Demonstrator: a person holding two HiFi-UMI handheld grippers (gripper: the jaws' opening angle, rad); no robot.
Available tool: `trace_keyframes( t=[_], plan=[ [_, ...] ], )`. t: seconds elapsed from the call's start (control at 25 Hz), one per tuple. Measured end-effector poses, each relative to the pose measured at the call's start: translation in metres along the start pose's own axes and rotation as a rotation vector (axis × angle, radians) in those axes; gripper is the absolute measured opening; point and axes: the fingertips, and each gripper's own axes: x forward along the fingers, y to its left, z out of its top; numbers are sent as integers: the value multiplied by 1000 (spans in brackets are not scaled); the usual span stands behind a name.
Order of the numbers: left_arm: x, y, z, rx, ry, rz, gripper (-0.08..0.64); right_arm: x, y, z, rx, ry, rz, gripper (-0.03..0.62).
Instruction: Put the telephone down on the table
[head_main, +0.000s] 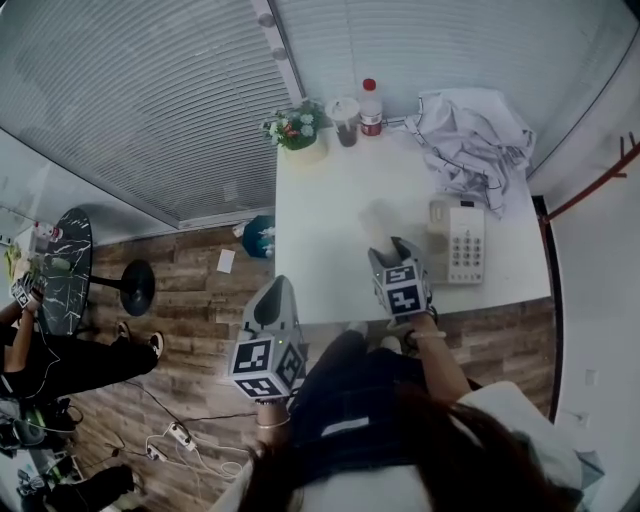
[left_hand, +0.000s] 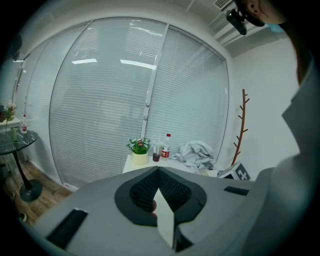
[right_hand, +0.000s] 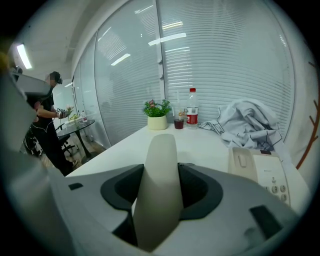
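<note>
My right gripper (right_hand: 161, 168) is shut on the beige telephone handset (right_hand: 159, 195), which stands up between its dark pads (right_hand: 196, 186). It hovers over the white table (head_main: 330, 220) near the front edge, left of the telephone base (head_main: 458, 240) with its keypad. The base's cradle (right_hand: 241, 161) lies bare. In the head view the right gripper (head_main: 395, 250) sits just over the table edge. My left gripper (head_main: 277, 288) hangs off the table's front left corner over the wood floor. Its jaws (left_hand: 159, 171) meet at the tip with nothing held.
At the table's far edge stand a potted plant (head_main: 297, 130), a cup (head_main: 346, 120) and a red-capped bottle (head_main: 371, 107). A crumpled grey cloth (head_main: 470, 135) lies behind the telephone base. A round dark side table (head_main: 65, 270) and a person (head_main: 60, 360) are at the far left.
</note>
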Motion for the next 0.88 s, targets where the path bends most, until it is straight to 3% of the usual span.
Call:
trace_keyframes(
  t=[0.88],
  plan=[
    [-12, 30, -7, -10, 15, 56, -2, 24, 42, 3, -51, 17, 85, 218]
  ],
)
